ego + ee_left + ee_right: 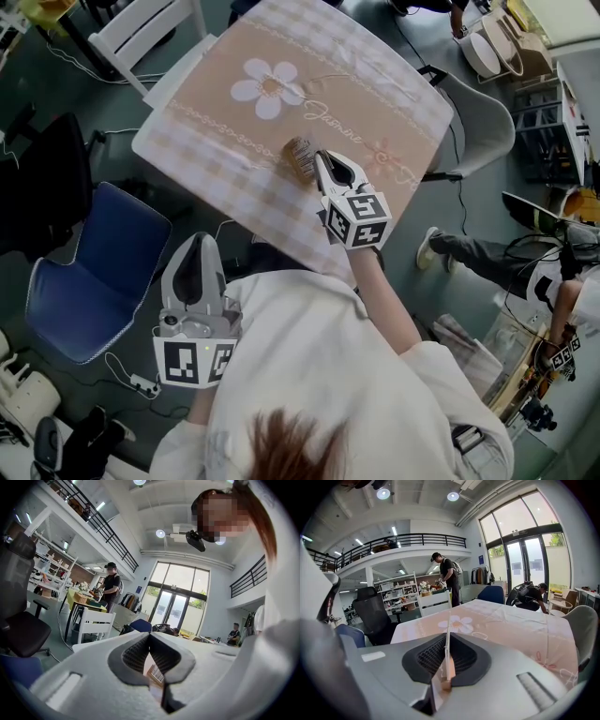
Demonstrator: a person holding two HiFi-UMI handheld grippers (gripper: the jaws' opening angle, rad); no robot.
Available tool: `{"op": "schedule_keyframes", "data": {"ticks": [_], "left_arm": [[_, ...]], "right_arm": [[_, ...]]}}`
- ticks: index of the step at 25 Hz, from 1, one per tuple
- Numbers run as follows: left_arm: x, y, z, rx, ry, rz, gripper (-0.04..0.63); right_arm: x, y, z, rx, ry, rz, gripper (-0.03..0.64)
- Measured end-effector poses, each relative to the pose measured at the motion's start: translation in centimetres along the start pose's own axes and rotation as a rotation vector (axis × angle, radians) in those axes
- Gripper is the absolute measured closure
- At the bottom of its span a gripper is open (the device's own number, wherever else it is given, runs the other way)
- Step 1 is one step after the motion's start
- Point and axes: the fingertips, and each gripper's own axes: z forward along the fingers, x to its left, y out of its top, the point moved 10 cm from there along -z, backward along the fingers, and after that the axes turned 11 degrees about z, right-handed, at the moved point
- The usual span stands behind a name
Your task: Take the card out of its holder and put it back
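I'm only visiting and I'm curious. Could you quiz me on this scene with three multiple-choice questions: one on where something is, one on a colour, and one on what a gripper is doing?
1. Where is the left gripper?
A. resting on a chair
B. beside the person, off the tablecloth
C. inside a box

2. What colour is the tablecloth's big flower?
A. white
B. red
C. blue

3. The right gripper has its jaws:
A. wide open and empty
B. shut on a cup
C. shut on a thin card

Answers:
1. B: the head view shows it held near the body, clear of the cloth.
2. A: the petals are white.
3. C: its own view shows the card edge-on between closed pads.
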Motion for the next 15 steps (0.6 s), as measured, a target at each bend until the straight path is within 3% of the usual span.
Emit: {"op": "schedule_keyframes", "data": {"ticks": [12,15], "left_arm": [[-0.21,0.12,0.12,-0.003,-0.017,0.004,0.595],[-0.15,-0.25,-0.08,0.016,-0.041,0.035,0.595]], "right_arm": [[-0.01,-0.16,0.05,-0.024,0.017,-0.002,0.603],[-0.18,-0.22,0.10,-0.025,0.021,-0.001,0.603]]}}
